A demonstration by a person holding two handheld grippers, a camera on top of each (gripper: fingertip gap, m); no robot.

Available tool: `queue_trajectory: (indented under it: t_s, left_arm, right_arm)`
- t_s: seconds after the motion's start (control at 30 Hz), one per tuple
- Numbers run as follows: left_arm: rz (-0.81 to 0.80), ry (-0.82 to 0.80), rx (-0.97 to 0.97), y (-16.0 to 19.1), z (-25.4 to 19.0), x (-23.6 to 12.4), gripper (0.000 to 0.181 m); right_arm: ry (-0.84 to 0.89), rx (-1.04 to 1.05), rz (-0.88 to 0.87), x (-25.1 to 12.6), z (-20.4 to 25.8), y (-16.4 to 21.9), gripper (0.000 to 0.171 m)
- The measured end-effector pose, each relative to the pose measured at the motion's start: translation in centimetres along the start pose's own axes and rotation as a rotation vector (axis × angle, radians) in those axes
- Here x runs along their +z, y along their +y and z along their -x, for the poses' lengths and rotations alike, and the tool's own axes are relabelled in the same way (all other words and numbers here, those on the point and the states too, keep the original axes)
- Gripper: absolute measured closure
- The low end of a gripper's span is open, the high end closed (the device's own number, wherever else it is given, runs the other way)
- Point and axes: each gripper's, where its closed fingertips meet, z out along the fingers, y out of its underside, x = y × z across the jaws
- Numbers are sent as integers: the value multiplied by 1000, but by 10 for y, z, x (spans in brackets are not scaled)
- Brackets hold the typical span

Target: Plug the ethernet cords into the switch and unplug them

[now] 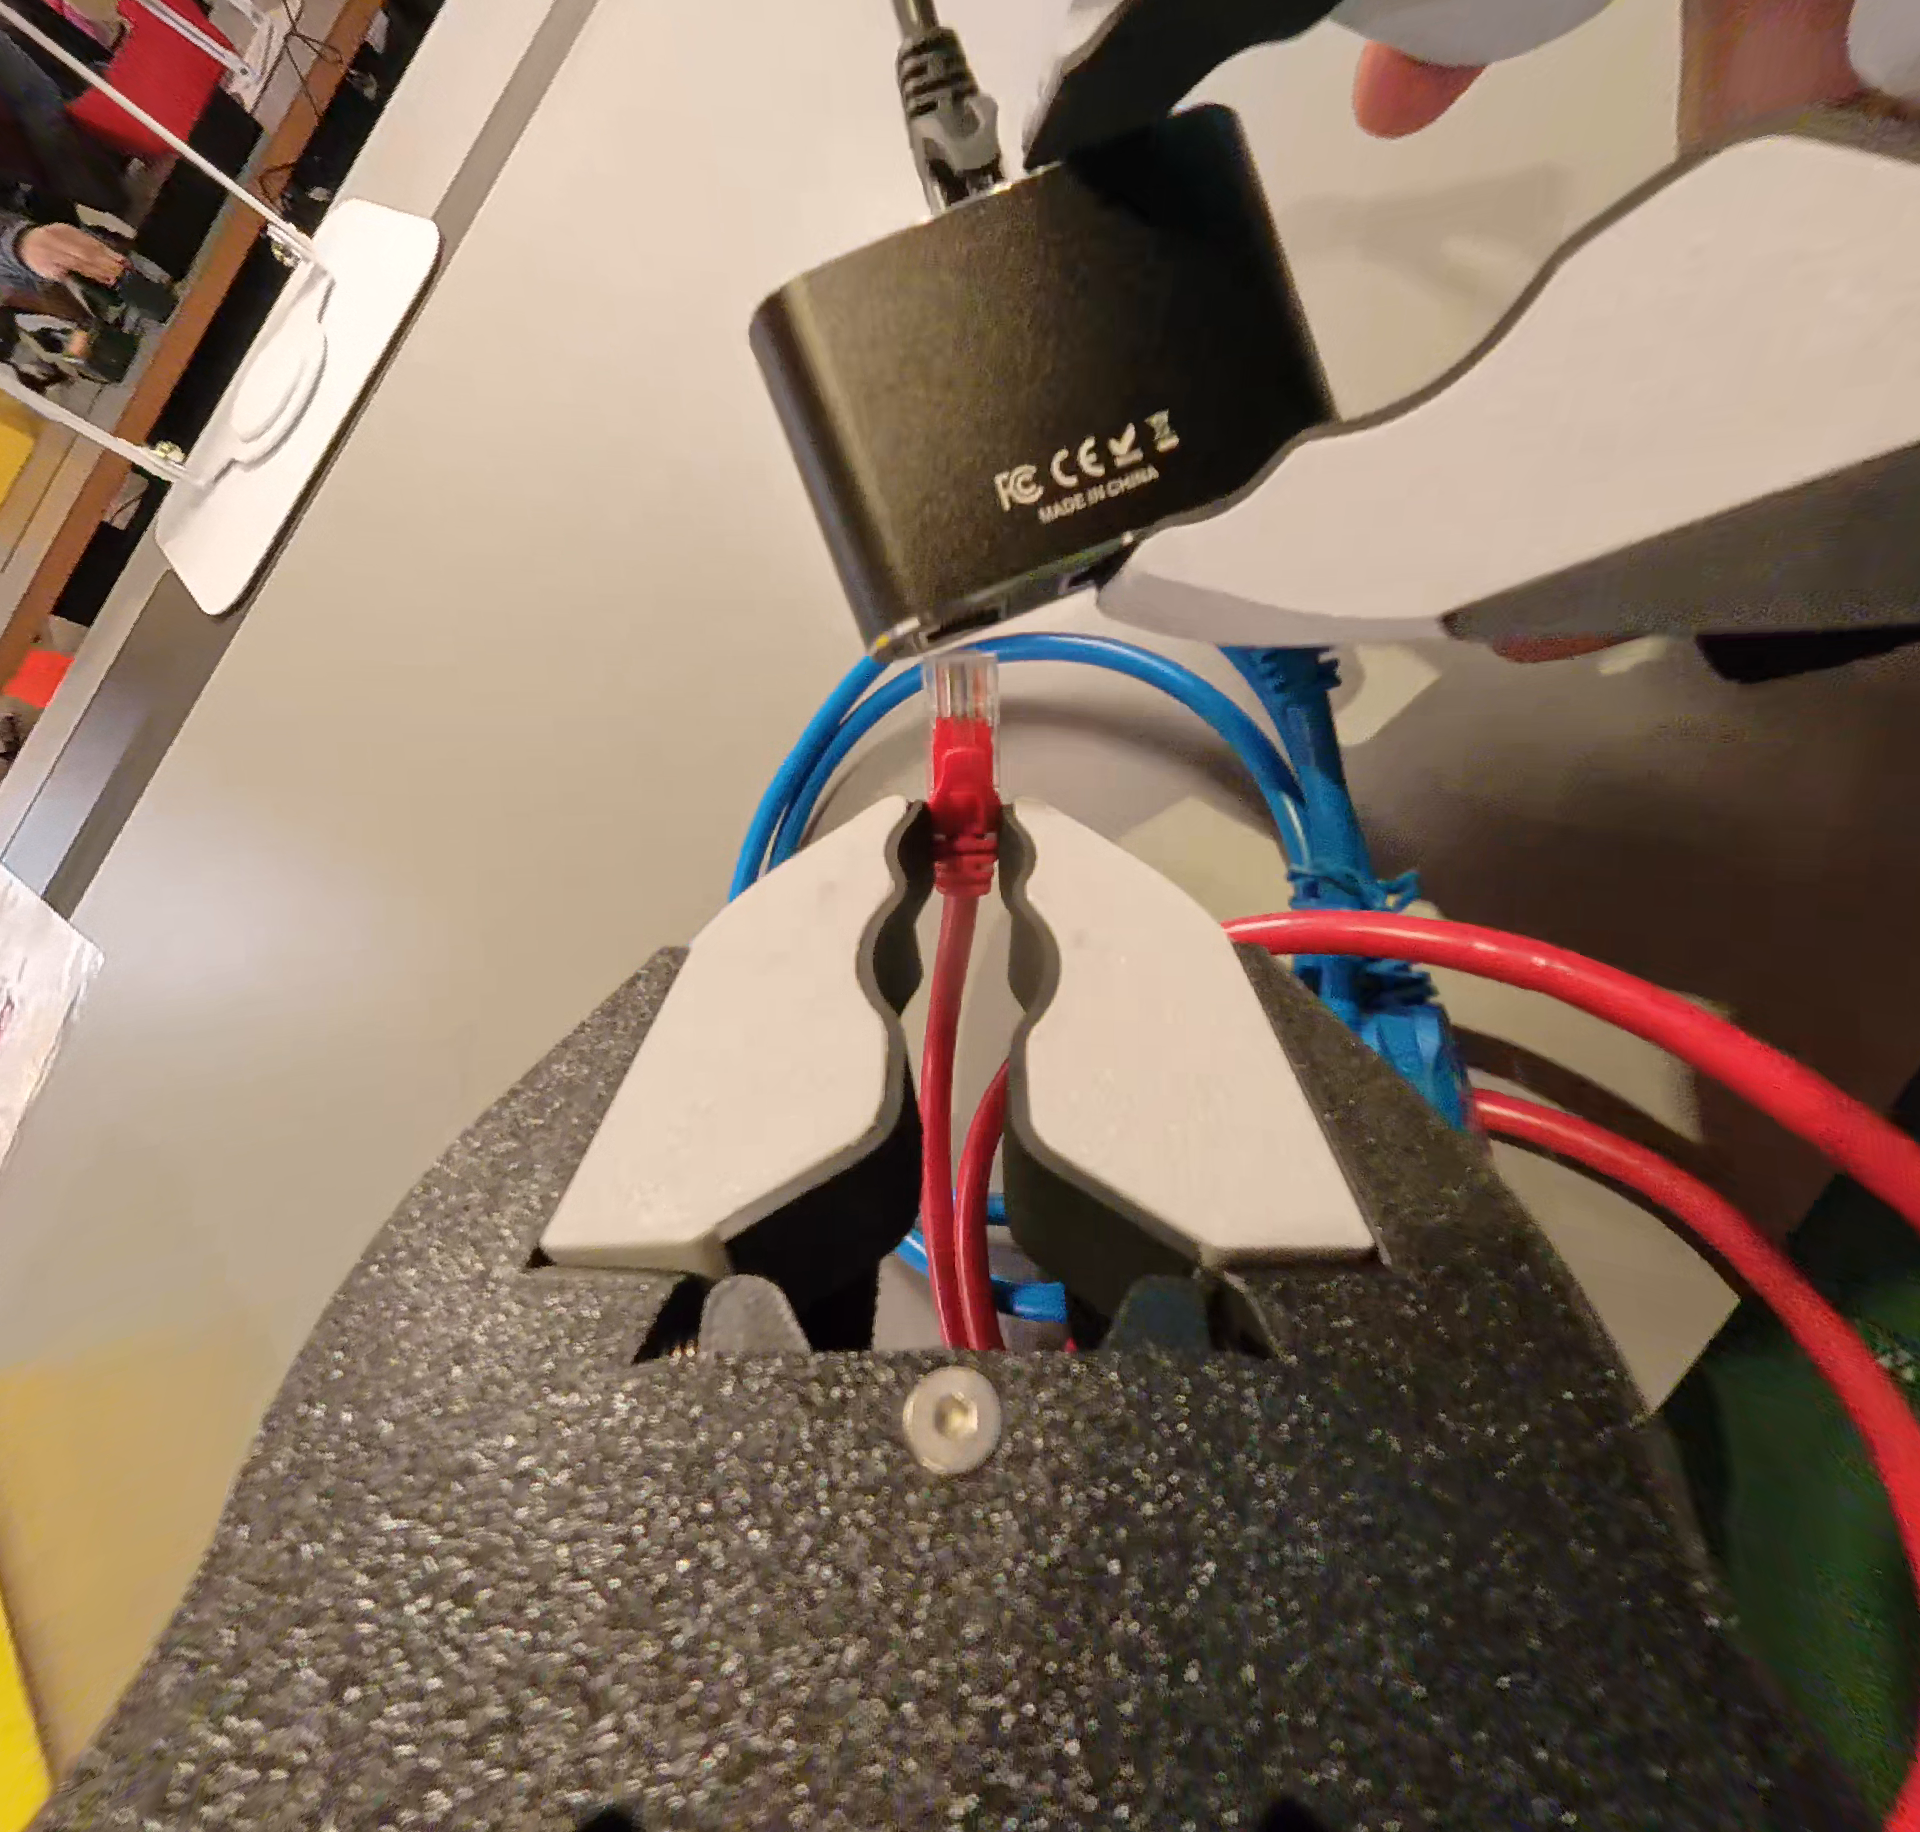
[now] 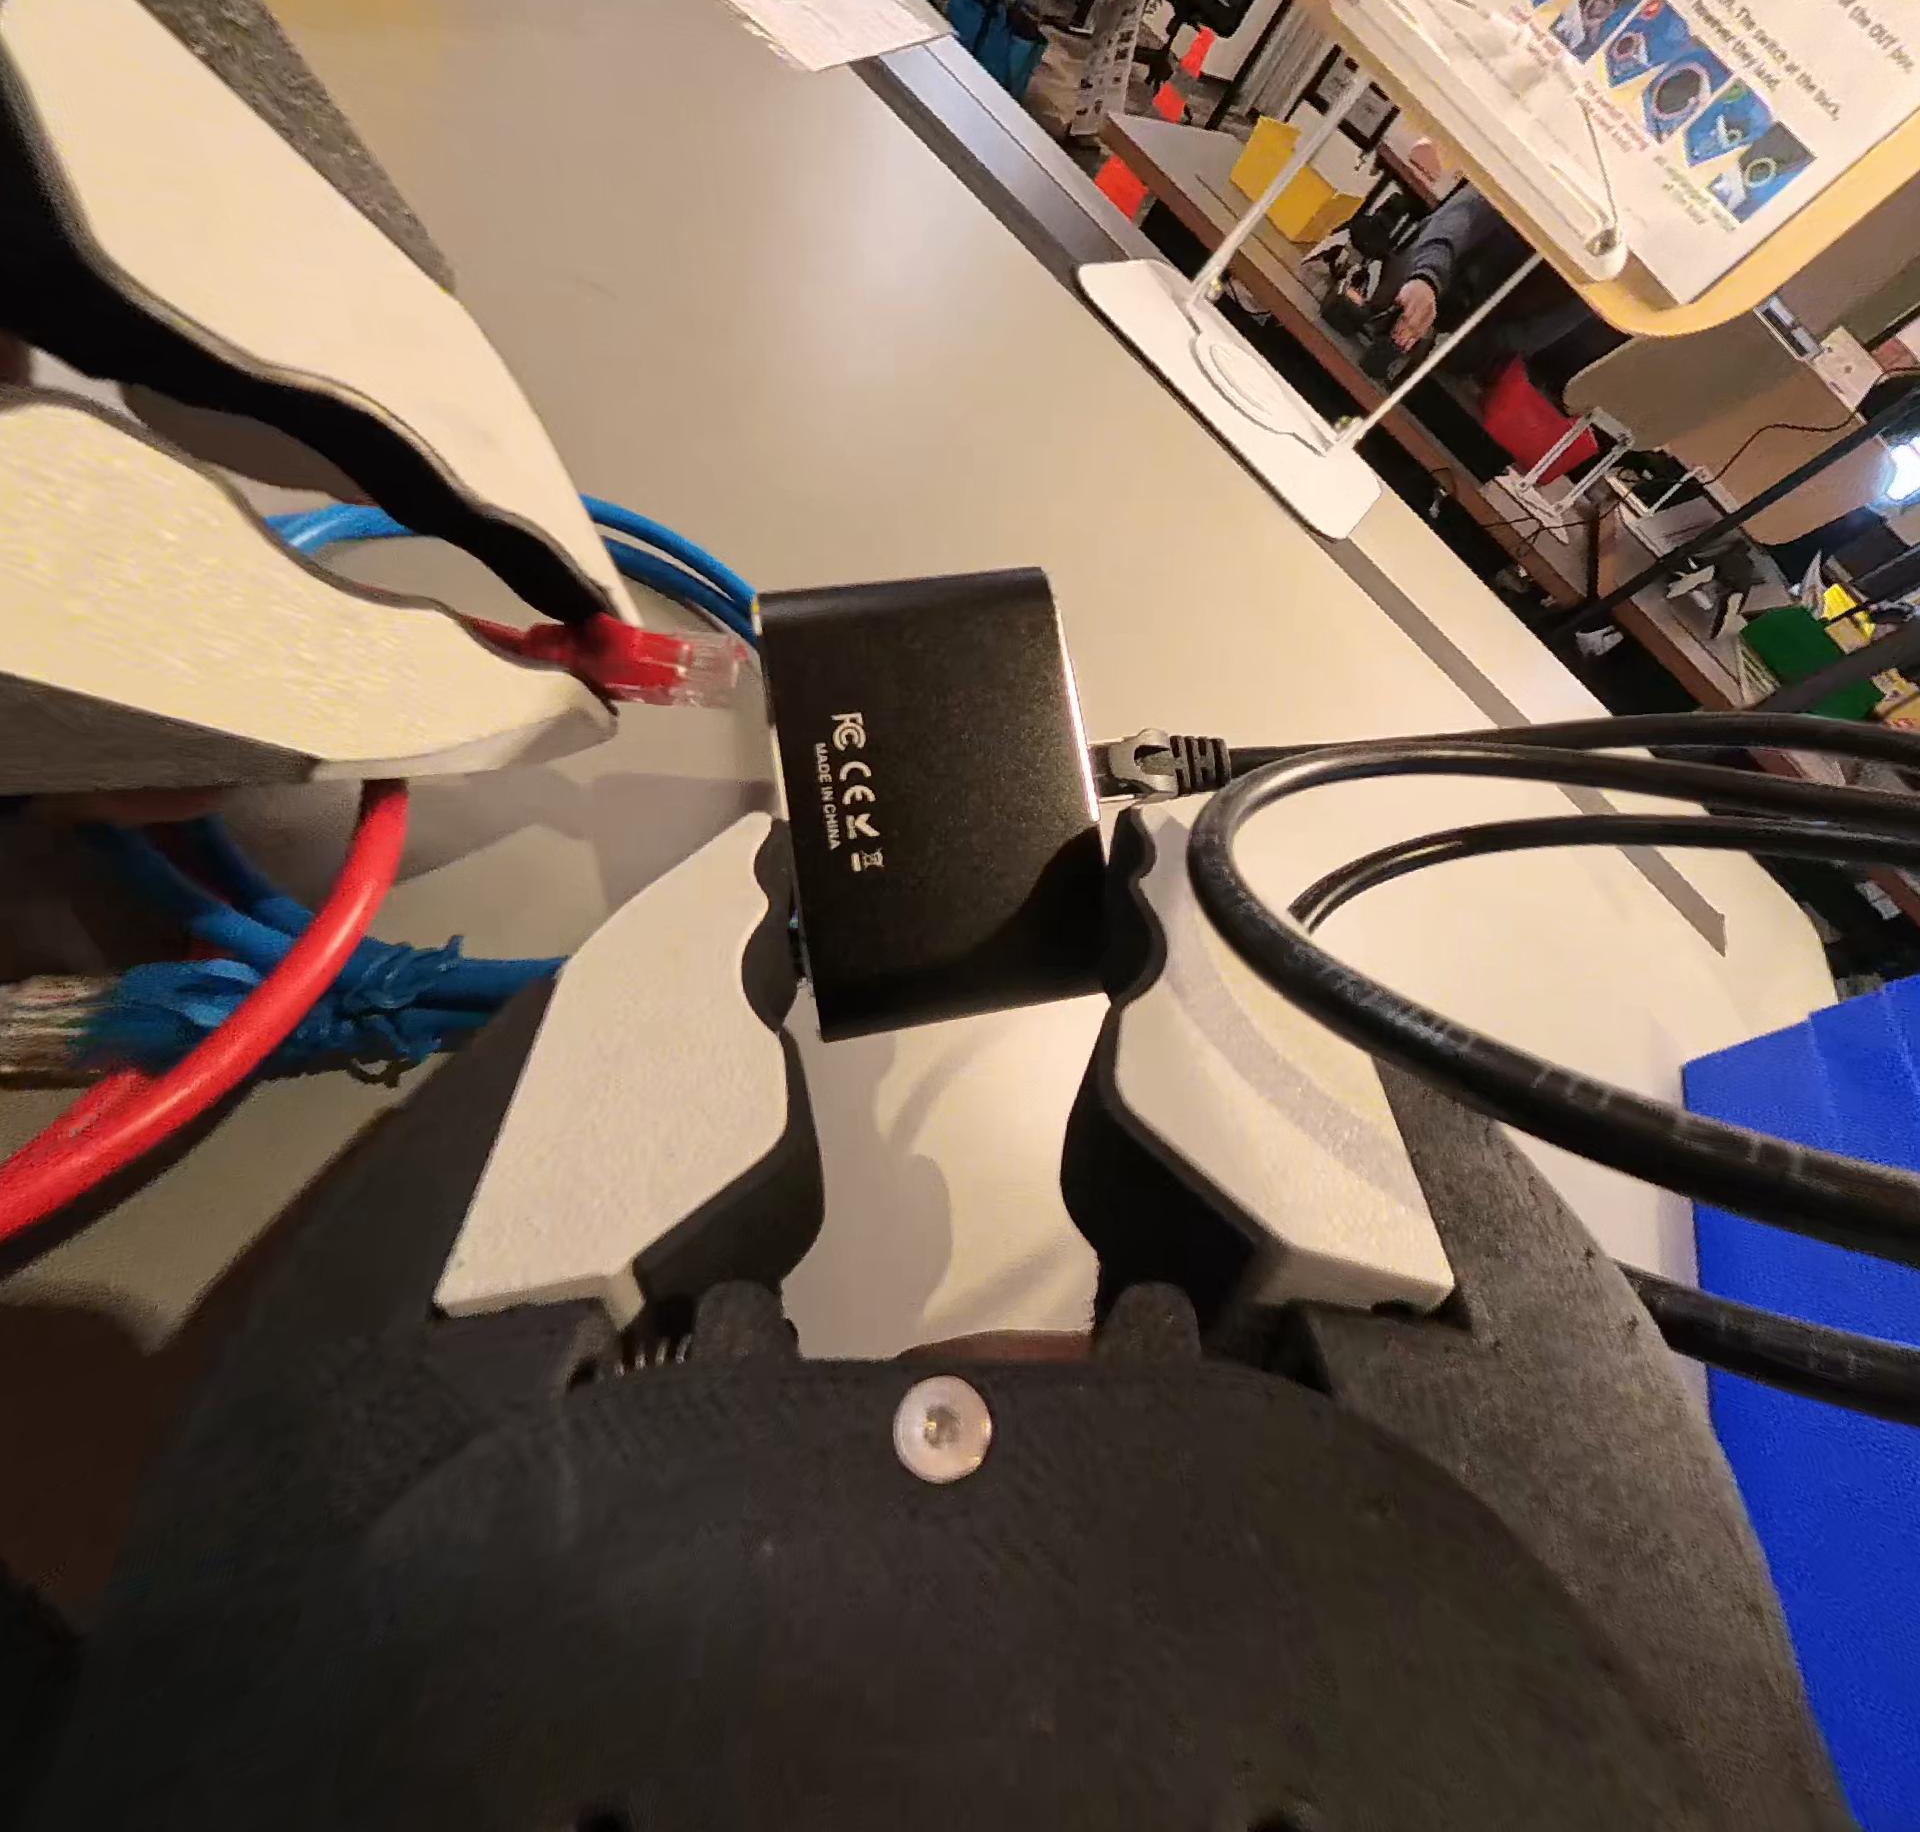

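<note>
The step in hand is plugging in the red cord. The left gripper has its jaws nearly closed on the boot of the red plug, whose clear tip sits just short of an empty port on the switch. The right gripper holds the switch above the desk, jaws partly open and clamped across its body. A black cord is already seated in the switch's opposite face; the blue cord lies loose beneath the switch. Next, judging from the gap, the plug needs squaring to the port and a straight push until it latches, with the switch braced.
</note>
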Motion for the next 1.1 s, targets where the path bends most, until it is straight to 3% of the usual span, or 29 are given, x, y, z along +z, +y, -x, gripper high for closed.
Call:
queue_trajectory:
  t_s: [1.1]
  left_arm:
    - [39,21,-94,7,-2,3,169]
  right_arm:
    - [-19,70,15,5,17,2,115]
